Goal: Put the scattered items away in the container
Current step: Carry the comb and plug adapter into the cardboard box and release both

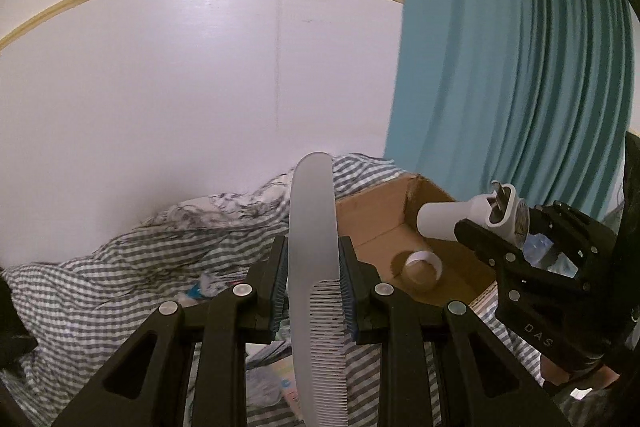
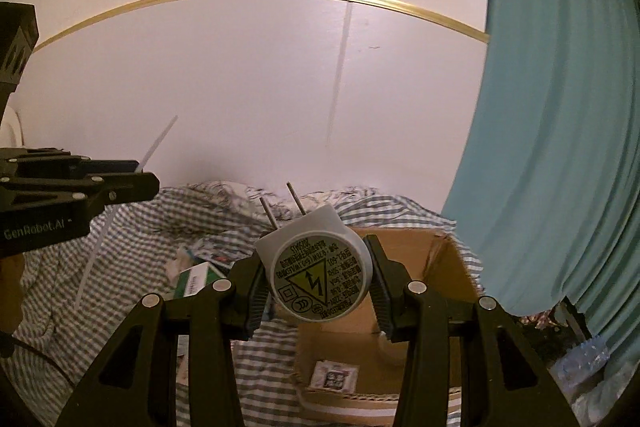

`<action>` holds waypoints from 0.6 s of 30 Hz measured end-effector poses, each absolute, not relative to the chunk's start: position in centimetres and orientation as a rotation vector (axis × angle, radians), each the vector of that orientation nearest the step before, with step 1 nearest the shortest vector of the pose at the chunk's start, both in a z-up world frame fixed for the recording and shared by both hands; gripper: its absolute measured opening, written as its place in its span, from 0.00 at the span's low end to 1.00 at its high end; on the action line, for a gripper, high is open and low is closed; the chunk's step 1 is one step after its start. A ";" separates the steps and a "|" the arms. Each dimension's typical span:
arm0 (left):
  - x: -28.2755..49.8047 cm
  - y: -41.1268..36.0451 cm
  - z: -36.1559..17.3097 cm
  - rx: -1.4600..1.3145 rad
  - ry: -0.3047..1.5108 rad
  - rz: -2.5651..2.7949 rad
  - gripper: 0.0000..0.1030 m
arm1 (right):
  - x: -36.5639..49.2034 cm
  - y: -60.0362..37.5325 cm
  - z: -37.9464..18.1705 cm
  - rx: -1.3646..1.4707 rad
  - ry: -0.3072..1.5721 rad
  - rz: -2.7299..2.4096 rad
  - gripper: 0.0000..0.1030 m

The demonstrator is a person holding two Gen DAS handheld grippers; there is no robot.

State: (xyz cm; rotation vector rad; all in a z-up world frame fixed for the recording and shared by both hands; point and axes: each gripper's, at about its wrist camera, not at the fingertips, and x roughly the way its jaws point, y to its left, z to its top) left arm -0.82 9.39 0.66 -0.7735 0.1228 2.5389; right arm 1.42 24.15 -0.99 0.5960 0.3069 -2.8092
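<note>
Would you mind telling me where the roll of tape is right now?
In the left wrist view, the roll of tape lies inside the cardboard box, right of the comb and below the white plug.

1. We lose the lower end of the comb [image 1: 316,267] at the bottom edge of the left wrist view; the left gripper [image 1: 313,291] pads cover both of its sides.
2. We cannot see the near part of the cardboard box [image 2: 404,347] floor; the right gripper [image 2: 318,291] and the white plug device [image 2: 316,267] cover it.
3. We cannot read the fine print on the device's round label [image 2: 320,283].
4. The sticker [image 2: 334,377] inside the box is too blurred to read.
5. The small packets [image 2: 196,277] on the striped bedding [image 2: 132,239] are partly hidden and unidentifiable.
</note>
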 end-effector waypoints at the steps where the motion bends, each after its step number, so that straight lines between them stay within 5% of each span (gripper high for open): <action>1: -1.0 10.0 0.5 -0.775 0.125 2.528 0.24 | 1.3 24.5 -1.0 0.594 0.307 -2.818 0.42; 18: -4.1 18.1 -4.3 -0.862 0.185 2.372 0.24 | -2.4 31.9 -2.6 0.680 0.258 -2.939 0.42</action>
